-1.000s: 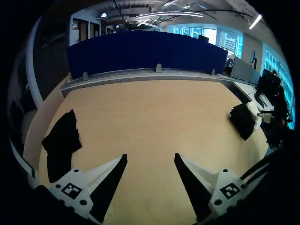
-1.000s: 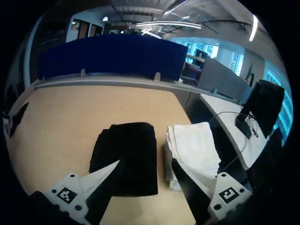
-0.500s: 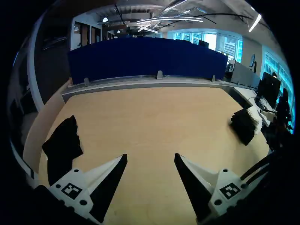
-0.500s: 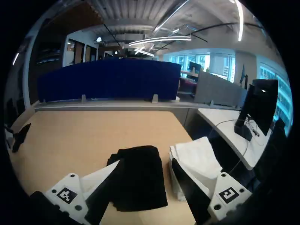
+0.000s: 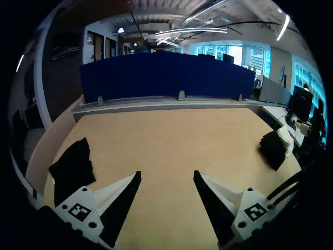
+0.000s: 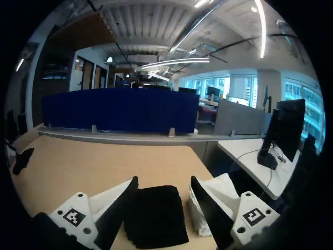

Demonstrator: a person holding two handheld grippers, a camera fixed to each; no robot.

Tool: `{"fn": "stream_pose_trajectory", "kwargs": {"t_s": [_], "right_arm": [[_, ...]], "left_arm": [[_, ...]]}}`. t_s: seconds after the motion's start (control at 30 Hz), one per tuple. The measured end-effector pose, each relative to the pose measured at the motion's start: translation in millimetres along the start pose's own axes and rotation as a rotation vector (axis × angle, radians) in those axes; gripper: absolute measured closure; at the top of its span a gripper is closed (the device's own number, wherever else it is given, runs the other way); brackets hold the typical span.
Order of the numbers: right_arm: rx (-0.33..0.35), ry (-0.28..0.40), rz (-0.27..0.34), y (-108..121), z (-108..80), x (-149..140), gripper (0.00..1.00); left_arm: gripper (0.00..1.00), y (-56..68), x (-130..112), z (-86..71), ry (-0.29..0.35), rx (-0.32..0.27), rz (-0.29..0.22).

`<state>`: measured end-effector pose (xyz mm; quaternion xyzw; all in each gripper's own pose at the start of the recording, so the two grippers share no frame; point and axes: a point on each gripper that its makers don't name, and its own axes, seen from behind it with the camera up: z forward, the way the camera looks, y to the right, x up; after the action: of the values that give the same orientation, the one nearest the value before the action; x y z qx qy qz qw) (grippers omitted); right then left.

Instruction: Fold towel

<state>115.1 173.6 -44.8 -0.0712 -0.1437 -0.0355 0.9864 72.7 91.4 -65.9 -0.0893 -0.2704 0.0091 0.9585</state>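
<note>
Right gripper view is showing the right claw (image 6: 163, 179) hanging open and empty above a folded black towel (image 6: 156, 216) on the desk (image 6: 104, 162), the left claw (image 5: 166, 173) gaping empty, a crumpled black towel (image 5: 73, 166) lying to its left

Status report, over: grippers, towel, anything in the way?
Left gripper open, empty, over desk. Right gripper open, over folded black towel. Unfolded black towel lies left of left gripper. No obstacle seen.
</note>
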Motion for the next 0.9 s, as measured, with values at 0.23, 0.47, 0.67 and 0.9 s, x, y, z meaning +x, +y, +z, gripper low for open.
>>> {"fn": "stream_pose_trajectory", "kwargs": {"t_s": [0.23, 0.47, 0.67, 0.9], "right_arm": [[0.023, 0.038, -0.011, -27, 1.8, 19, 0.02], [0.068, 0.084, 0.013, -67, 1.6, 42, 0.02], [0.115, 0.111, 0.037, -105, 1.9, 56, 0.02], [0.169, 0.136, 0.066, -150, 2.5, 70, 0.02]], "left_arm": [[0.07, -13.4, 20, 3.9, 0.067, 0.029, -0.014], [0.07, -27.4, 43, 5.5, 0.145, 0.053, -0.016], [0.07, -37.9, 55, 6.8, 0.188, 0.068, -0.015], [0.07, -44.3, 69, 6.9, 0.234, 0.071, -0.025]]}}
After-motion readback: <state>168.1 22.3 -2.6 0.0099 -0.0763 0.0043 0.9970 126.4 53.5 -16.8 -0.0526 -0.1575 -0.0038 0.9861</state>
